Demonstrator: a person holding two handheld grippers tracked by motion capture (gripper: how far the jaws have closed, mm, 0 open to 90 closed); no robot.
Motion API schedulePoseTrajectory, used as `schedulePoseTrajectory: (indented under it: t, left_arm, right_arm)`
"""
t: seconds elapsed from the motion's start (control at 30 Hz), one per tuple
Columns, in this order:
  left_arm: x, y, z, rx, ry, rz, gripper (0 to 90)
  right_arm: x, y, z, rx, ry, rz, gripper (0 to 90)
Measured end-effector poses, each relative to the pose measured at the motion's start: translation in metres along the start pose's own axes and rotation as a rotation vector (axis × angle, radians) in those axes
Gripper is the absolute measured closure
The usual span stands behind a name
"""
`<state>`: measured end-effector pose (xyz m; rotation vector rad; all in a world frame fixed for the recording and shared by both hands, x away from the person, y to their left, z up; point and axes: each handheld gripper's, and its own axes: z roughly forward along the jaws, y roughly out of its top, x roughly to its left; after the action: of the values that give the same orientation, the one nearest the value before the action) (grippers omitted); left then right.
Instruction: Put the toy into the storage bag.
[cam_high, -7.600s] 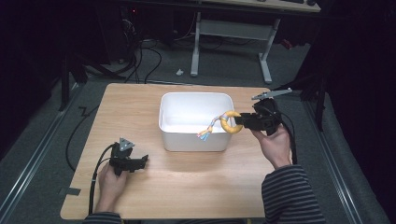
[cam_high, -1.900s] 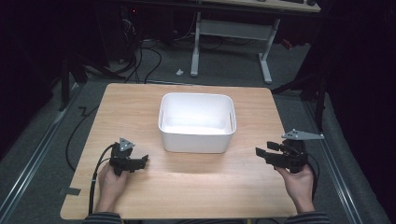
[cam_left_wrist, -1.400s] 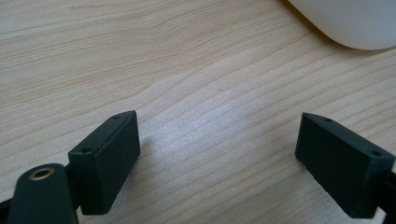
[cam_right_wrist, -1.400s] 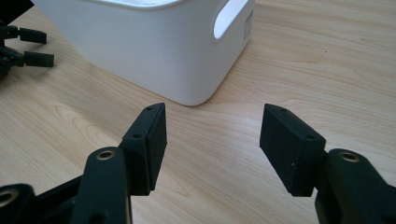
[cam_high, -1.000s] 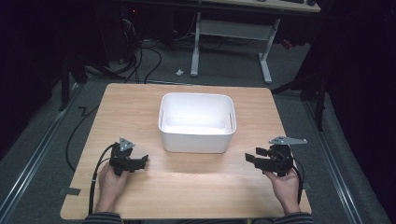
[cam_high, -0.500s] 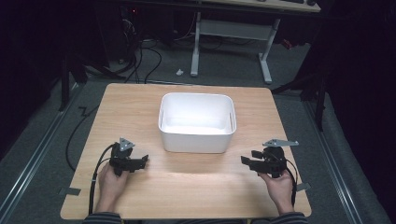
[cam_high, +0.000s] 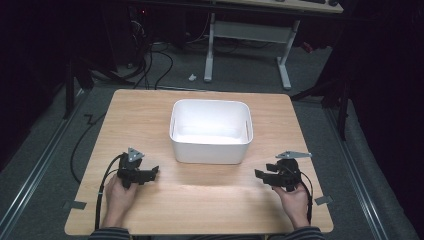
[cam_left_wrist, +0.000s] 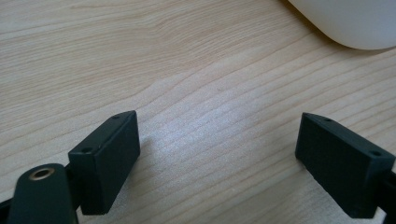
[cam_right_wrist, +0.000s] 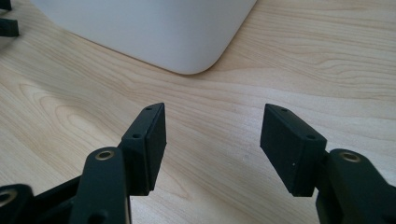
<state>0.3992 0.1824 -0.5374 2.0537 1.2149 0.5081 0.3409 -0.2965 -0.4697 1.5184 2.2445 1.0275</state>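
Bin (cam_high: 211, 131) mid-table (cam_high: 200, 210); left tool (cam_high: 150, 173) and right tool (cam_high: 264, 176) flanking before it.

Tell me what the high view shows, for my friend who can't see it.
A white tub sits mid-table on light wood. A person's hands rest near the front edge, the left gripper and right gripper both open and empty.

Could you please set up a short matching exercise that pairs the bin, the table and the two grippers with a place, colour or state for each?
Column one:
1. bin
2. table
3. left gripper
4. right gripper

Column two:
A. light wood, bearing everything else
B. open, near the table's front right, held by a hand
C. white, at the middle of the table
D. open, near the table's front left, held by a hand

Pairs: 1-C, 2-A, 3-D, 4-B
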Motion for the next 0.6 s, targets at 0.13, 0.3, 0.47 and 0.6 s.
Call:
schedulePoseTrajectory:
  t: [0.13, 0.3, 0.47, 0.6]
  left_arm:
    - [0.0, 0.0, 0.0, 0.0, 0.0, 0.0, 14.0]
    - [0.0, 0.0, 0.0, 0.0, 0.0, 0.0, 14.0]
    - [0.0, 0.0, 0.0, 0.0, 0.0, 0.0, 14.0]
    - [0.0, 0.0, 0.0, 0.0, 0.0, 0.0, 14.0]
  right_arm:
    - [0.001, -0.002, 0.005, 0.006, -0.008, -0.004, 41.1]
    - [0.0, -0.005, 0.013, 0.02, -0.018, -0.009, 41.0]
    - [0.001, -0.009, 0.026, 0.045, -0.05, -0.02, 40.8]
    - [0.002, -0.011, 0.034, 0.059, -0.076, -0.033, 40.7]
